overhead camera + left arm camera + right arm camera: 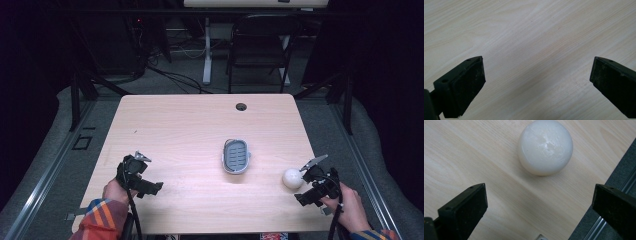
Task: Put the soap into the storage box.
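1. A white ball [291, 178] rests on the table [190, 125] near its right edge, right of a grey tray [235, 156] at mid-table.
2. The right gripper [539, 207] has its fingers [465, 207] spread wide and empty; in the right gripper view the ball lies just ahead of them, roughly centred on the gap, not yet between.
3. The left gripper [134, 171], fingers also wide apart and empty, hovers over bare wood well away.
4. The right hand [350, 205] is much nearer, so it likely takes the ball.
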A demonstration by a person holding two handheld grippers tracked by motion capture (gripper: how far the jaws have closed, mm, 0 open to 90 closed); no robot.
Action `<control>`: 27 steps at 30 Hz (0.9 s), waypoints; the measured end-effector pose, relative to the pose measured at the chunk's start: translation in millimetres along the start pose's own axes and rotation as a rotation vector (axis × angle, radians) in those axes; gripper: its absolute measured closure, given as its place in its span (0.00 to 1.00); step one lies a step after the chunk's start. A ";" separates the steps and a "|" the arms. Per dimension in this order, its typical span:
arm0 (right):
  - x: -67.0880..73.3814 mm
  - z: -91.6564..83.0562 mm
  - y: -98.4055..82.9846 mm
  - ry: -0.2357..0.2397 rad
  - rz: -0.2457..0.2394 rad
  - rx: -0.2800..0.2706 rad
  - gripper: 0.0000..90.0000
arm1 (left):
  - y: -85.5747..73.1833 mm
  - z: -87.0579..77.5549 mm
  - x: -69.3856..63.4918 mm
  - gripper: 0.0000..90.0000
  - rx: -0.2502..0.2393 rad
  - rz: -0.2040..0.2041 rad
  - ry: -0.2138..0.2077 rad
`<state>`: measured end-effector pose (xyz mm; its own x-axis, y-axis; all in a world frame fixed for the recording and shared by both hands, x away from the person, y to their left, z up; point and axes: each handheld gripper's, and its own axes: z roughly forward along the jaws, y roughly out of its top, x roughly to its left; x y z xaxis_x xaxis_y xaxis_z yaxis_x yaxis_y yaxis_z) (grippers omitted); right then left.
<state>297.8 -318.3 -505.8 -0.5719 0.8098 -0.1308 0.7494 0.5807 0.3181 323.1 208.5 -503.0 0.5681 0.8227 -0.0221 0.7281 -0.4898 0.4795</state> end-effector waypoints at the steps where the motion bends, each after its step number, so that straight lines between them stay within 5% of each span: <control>1: 0.0 1.0 -0.2 -0.002 0.012 -0.007 0.00 | 0.3 0.2 -0.3 0.00 0.005 0.001 -0.004; 10: -3.2 7.5 10.5 0.030 -0.029 0.015 0.00 | 0.8 1.3 -0.5 0.00 0.017 0.008 -0.004; 27: -18.2 23.4 27.5 0.119 0.005 0.028 0.00 | 1.9 3.9 -0.5 0.00 0.030 0.006 -0.005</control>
<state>336.6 -315.1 -516.7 -0.6025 0.7979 -0.0166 0.7602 0.5802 0.2922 325.6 206.0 -505.5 0.5742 0.8183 -0.0243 0.7360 -0.5030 0.4530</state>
